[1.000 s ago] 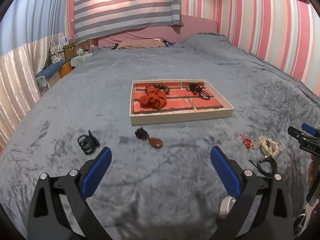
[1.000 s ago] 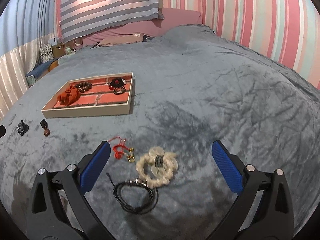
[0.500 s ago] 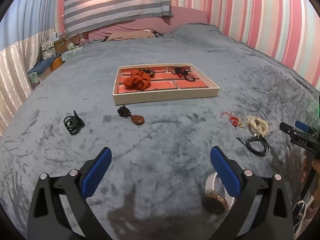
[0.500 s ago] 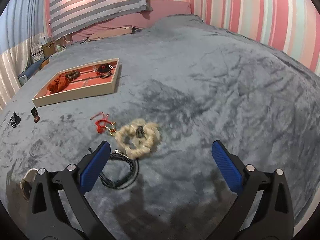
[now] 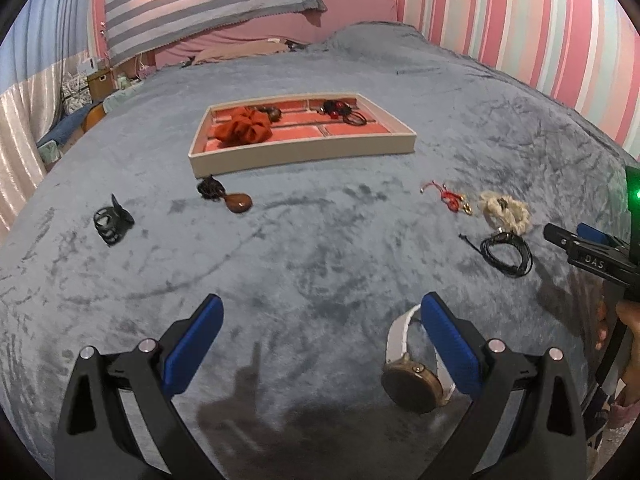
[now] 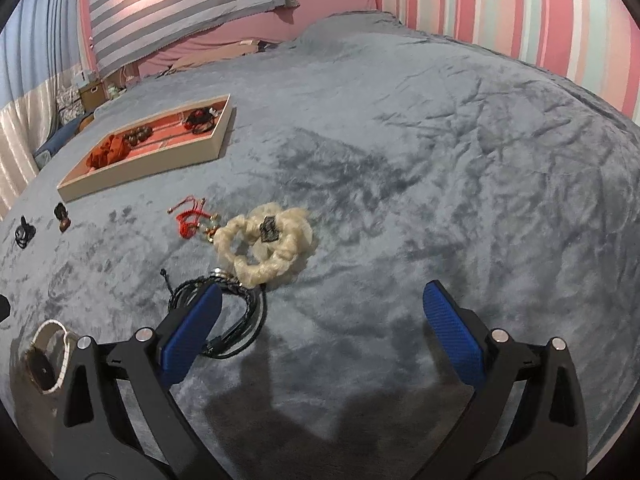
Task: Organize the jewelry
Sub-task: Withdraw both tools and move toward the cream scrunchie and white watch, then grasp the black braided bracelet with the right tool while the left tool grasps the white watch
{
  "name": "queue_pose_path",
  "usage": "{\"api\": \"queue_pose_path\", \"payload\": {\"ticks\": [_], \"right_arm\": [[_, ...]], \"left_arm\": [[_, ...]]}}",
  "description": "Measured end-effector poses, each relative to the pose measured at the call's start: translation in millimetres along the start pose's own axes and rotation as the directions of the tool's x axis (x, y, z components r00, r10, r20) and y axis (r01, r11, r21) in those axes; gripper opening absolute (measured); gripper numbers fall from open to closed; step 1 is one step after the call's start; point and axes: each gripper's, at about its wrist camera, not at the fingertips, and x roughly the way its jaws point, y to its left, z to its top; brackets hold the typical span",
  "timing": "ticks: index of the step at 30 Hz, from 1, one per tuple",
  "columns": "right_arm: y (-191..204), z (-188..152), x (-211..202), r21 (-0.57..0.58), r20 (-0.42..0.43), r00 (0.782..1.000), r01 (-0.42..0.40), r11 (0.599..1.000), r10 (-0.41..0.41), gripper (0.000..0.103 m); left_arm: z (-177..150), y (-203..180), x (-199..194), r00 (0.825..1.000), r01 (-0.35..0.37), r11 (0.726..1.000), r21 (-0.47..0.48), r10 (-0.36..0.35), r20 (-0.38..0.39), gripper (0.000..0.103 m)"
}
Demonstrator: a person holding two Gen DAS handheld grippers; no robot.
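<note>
two open tools over a bed with jewelry on it

the left tool [image 5: 320, 336] has its blue fingers [image 5: 194, 338] wide apart and holds nothing. a watch [image 5: 414, 376] with a white strap lies on the grey bed cover [image 5: 320, 248] just beside its right finger. the right tool [image 6: 320, 328] is wide apart too and holds nothing. a black cord bracelet [image 6: 236, 320] lies partly under its left finger. touching the cord is a fluffy cream scrunchie [image 6: 264, 244], and a red string charm [image 6: 192, 220] lies just beside that. farther off sits a tray [image 5: 304, 156] with a red scrunchie [image 5: 244, 130] and dark beads [image 5: 340, 110] inside. near the tray lie a brown pendant [image 5: 239, 202] and a black hair clip [image 5: 112, 222].
</note>
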Motion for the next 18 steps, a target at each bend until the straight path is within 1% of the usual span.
{"api": "queue_pose_path", "payload": {"ticks": [3,10,11,12,15,18], "right_arm": [[6.5,-3.0,7.9,-0.018,-0.021,1.000,-0.013,1.000,0.012,0.093],[20.5,-7.3,18.8,-0.054,-0.053,0.998,-0.024,0.998,0.021,0.085],[22.0,-7.8,20.5,-0.058,-0.058,0.998,-0.024,0.998,0.020,0.084],[23.6,-8.3,22.7,-0.060,-0.063,0.998,-0.024,0.998,0.020,0.082],[26.6,-9.4,28.3,-0.064,-0.080,0.997,-0.027,0.998,0.021,0.075],[28.9,-8.8,30.2,-0.071,-0.081,0.997,-0.021,0.997,0.016,0.073]], "left_arm": [[-2.9,-3.2,5.7,1.000,0.024,1.000,0.005,-0.024,-0.012,0.097],[-5.9,-8.1,19.5,0.998,0.049,0.999,0.019,-0.048,-0.043,0.096],[-5.1,-8.6,21.6,0.997,0.054,0.998,0.021,-0.053,-0.047,0.094],[-4.8,-8.5,23.1,0.997,0.060,0.998,0.023,-0.058,-0.049,0.089],[-3.0,-11.3,32.1,0.995,0.077,0.996,0.040,-0.074,-0.072,0.080],[-2.2,-14.1,41.2,0.991,0.094,0.994,0.059,-0.088,-0.099,0.076]]}}
